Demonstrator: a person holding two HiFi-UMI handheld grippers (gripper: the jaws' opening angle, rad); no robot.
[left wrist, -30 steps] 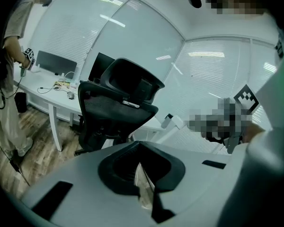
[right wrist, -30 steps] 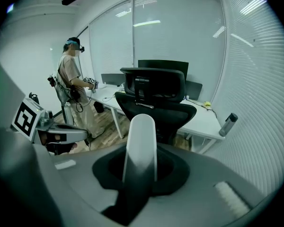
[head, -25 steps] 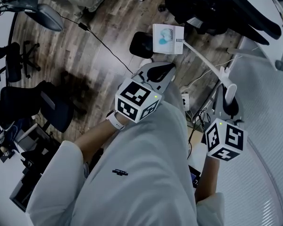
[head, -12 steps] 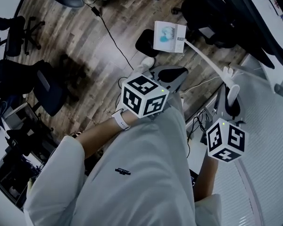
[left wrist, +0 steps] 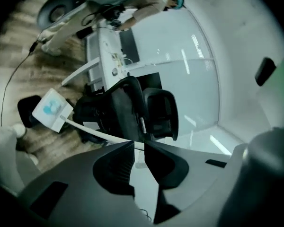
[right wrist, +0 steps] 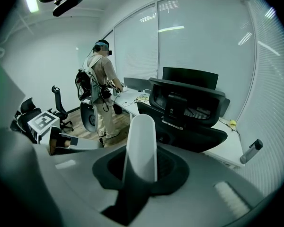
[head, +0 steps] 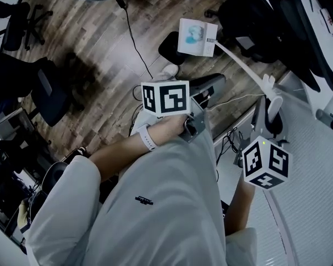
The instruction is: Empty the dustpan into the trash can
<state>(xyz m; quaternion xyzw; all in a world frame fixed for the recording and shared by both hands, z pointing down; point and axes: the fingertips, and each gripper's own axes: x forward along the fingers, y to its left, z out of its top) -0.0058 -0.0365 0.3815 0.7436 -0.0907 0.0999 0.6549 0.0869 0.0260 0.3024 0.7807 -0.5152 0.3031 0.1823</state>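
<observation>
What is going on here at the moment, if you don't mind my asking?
A person holds a gripper in each hand. The right gripper is shut on the white handle of a long dustpan, whose pan hangs out over the wooden floor. The left gripper holds nothing; its jaws have just been opening. I cannot pick out a trash can for certain.

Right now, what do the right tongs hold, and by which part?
The right tongs grip the dustpan by the upper end of its long white handle.
</observation>
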